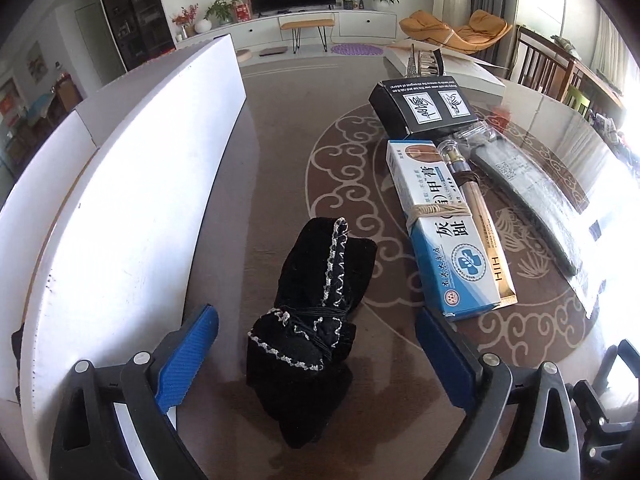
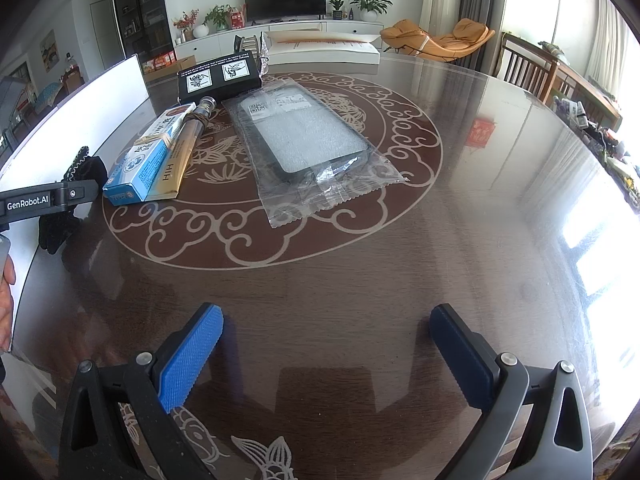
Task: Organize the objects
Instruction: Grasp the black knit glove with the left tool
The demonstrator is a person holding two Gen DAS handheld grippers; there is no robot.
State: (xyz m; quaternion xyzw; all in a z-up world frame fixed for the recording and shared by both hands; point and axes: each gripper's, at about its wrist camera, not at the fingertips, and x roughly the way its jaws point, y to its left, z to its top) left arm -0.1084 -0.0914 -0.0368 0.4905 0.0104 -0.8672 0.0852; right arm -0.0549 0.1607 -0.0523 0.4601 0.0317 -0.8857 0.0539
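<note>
**Hovering tongs spread over a patterned tabletop**

Spanning both views, the dark tabletop (image 2: 460, 208) with pale scrollwork carries everything; a white board (image 1: 132, 184) stands upright along its left edge; a clear plastic packet (image 2: 308, 152) holding a dark flat item lies near the centre; a black box (image 2: 220, 78) sits toward the far edge; a blue-and-white carton (image 1: 448, 236), printed with Chinese characters and banded to a stick marked "HIH", lies left of centre; a black drawstring pouch (image 1: 312, 320) rests between the spread fingers of the left gripper (image 1: 316, 348), untouched; the right gripper (image 2: 326, 354), equally wide apart, holds nothing over bare wood near the near edge; "GenRobot.AI" reads on the left tool.
</note>
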